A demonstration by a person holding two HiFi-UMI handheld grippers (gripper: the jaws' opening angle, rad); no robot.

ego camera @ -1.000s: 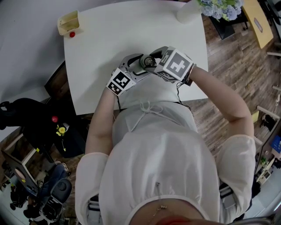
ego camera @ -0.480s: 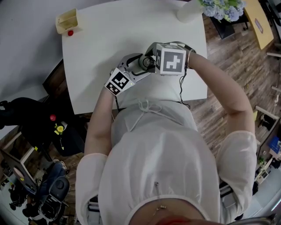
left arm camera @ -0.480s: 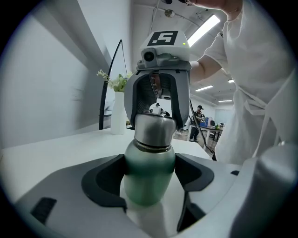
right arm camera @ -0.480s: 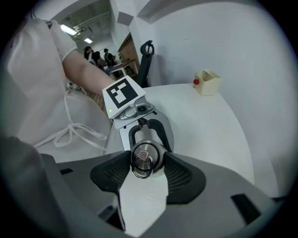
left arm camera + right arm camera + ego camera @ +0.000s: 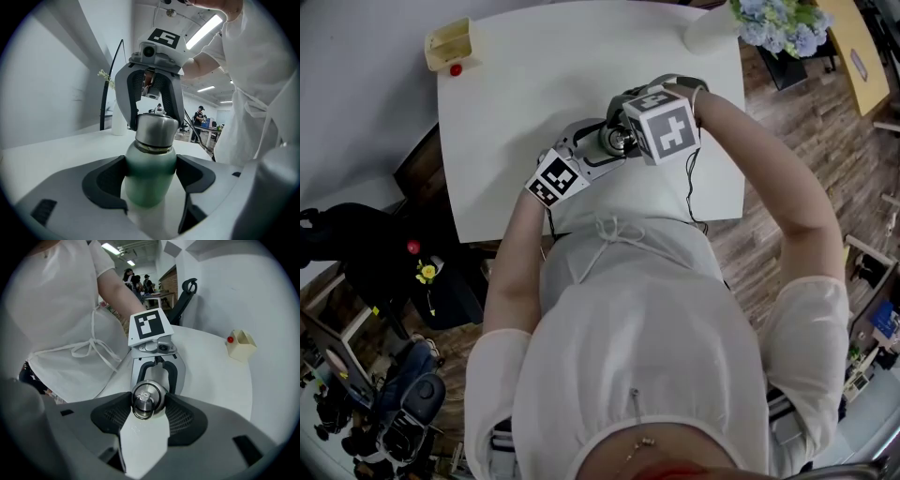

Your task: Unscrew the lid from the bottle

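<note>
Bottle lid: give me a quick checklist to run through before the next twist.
1. Left tool clamped on the bottle body: ok.
2. Right tool pads pressing both sides of the lid: ok.
3. Right tool coming onto the lid from above: ok.
4. Lid seated on the neck, not off: ok. How loose the thread is: cannot tell.
5. Bottle base resting on the table: cannot tell, hidden by the tools.
6. Room to turn, with the box away at the table's corner: ok.

bottle [image 5: 149, 183] looked matt green metal | lid [image 5: 156, 129] looked brushed steel, satiny | desk [image 5: 534, 103] was smooth, matt white | right tongs [image 5: 149, 401] showed smooth grey plastic
</note>
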